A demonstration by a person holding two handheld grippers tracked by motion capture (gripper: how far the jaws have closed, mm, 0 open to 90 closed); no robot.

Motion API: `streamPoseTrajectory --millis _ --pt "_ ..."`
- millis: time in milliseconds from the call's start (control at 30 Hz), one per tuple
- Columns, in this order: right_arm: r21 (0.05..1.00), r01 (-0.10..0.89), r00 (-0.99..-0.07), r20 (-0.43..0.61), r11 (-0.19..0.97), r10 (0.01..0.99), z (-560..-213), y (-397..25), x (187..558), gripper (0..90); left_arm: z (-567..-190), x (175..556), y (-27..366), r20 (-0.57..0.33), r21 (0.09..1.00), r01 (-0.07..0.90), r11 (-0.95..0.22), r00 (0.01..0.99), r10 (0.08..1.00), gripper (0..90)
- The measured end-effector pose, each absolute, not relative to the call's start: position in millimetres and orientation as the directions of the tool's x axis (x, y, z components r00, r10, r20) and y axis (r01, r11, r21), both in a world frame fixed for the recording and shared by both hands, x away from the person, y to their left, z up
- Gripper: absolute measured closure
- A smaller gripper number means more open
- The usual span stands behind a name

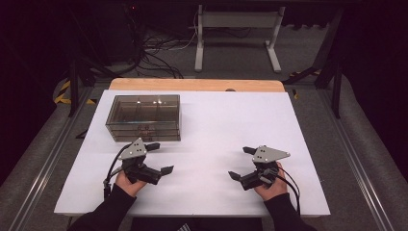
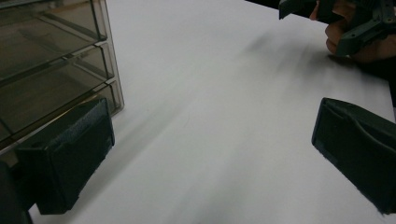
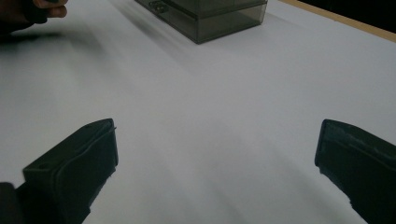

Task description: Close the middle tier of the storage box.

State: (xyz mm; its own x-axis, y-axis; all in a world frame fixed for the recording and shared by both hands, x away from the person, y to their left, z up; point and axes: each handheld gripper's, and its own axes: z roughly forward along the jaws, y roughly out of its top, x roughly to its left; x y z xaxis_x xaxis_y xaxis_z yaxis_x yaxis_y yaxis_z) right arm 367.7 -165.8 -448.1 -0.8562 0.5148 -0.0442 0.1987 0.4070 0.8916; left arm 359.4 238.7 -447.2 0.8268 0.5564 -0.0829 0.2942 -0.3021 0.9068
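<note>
A smoky see-through drawer box stands at the back left of the white table. Just in front of the box, my left gripper is held open, with nothing between its jaws. In the left gripper view the box's stacked drawers sit close beside the left jaw, and the left gripper spans bare table. My right gripper rests at the front right, open and empty. The right gripper view has the right gripper over white table, with the box far ahead.
The table's wooden far edge lies behind the box. A white desk frame and loose cables are on the floor beyond. In the left gripper view, the person's other hand shows at top right.
</note>
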Motion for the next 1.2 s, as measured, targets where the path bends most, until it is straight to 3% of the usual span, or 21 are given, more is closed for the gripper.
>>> streamPoseTrajectory --millis 233,1200 --pt "0.891 0.197 -0.857 -0.045 0.408 0.513 -448 -166 367 0.0 -455 359 230 -0.076 0.889 0.3 -0.347 0.842 0.533 0.0" --pt "0.893 0.189 -0.859 -0.051 0.409 0.509 -448 -165 367 0.0 -462 357 230 -0.057 0.895 0.291 -0.338 0.826 0.561 0.0"
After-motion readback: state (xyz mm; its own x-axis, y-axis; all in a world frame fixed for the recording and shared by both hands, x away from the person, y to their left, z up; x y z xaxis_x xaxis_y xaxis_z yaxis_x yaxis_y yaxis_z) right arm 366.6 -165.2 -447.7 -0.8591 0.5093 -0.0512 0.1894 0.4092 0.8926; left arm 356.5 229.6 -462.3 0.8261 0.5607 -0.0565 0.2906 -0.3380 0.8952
